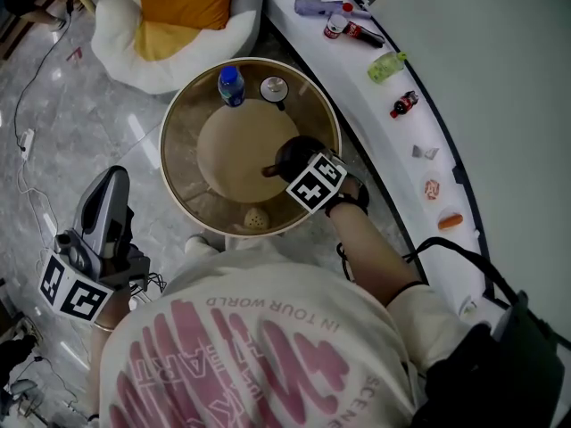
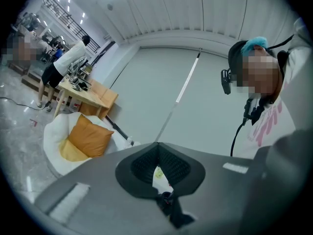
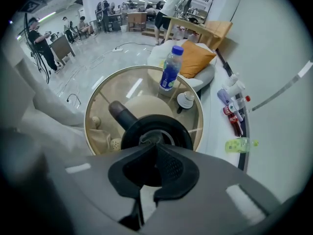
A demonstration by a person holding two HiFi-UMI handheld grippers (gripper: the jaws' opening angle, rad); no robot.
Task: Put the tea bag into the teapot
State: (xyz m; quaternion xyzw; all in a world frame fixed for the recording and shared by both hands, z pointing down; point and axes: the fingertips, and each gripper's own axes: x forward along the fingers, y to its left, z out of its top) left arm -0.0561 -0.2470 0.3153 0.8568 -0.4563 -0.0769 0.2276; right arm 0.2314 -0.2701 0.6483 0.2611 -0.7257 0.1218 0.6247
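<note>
Of the small tea bag (image 3: pixel 145 139) I only get a thin pale string squiggling in the mouth of the round black teapot (image 3: pixel 182 131). My right gripper (image 3: pixel 156 145) sits right above it, tips pinched together, on that string I reckon. So I'd call this the lowering step. Next up is keeping centred over the opening, then letting go. The pot's on the round glass table (image 1: pixel 183 123). My left gripper (image 2: pixel 157 148) is clamped too, off the table.

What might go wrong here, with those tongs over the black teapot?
1. The right tongs hang shut just over the mouth of the teapot. Pressing lower might tip it or slide it on the glass table.
2. I can't make out the tea bag, so it may have missed the opening or snagged on the rim.
</note>
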